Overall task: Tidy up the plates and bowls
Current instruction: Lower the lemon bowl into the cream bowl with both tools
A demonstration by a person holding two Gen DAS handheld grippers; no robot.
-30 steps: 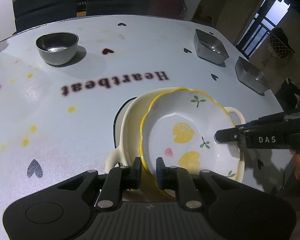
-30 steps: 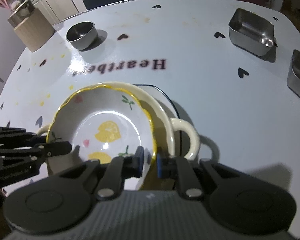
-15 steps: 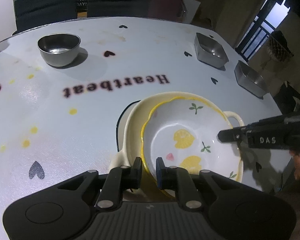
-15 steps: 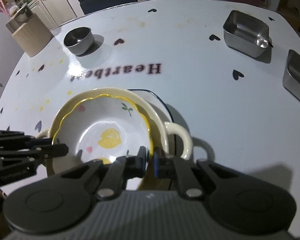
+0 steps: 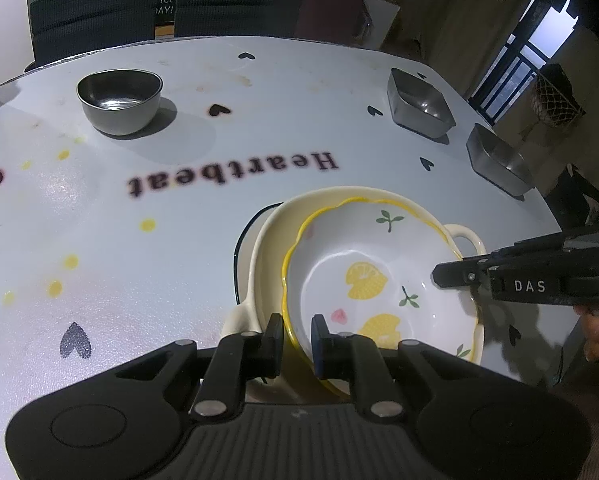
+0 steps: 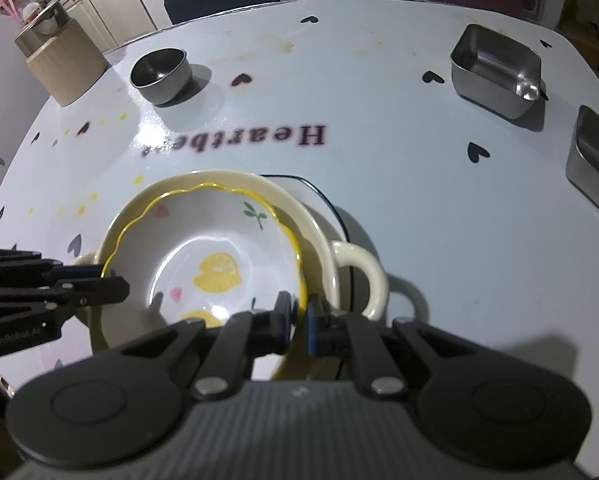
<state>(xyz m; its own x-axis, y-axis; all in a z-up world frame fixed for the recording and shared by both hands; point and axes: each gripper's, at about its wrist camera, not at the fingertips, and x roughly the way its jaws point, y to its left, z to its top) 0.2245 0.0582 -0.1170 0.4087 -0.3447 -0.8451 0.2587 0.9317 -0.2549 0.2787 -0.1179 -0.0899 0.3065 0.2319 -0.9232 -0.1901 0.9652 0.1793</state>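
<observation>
Altogether: one lemon bowl [image 5: 379, 280], one handled dish [image 6: 355, 264], three steel containers [image 5: 119, 102].

Two hand-held grippers are being seen: the left hand-held gripper [image 5: 295, 330] and the right hand-held gripper [image 6: 298, 312]. One worktop [image 5: 259, 92] is being shown. On it, three stacked ceramic pieces are being counted: one lemon-patterned bowl [image 5: 379, 276] with a yellow scalloped rim, one cream two-handled bowl [image 5: 267, 240] under it, and one dark-rimmed plate [image 5: 245, 232] at the bottom. Three steel vessels are being counted as well: one round steel bowl [image 5: 119, 100] and two rectangular steel trays, the nearer tray [image 5: 499, 162] and the farther tray [image 5: 419, 104]. Two dark chairs [image 5: 95, 20] are being seen behind the worktop. One beige container [image 6: 65, 64] is being shown at the worktop's corner in the right wrist view.
</observation>
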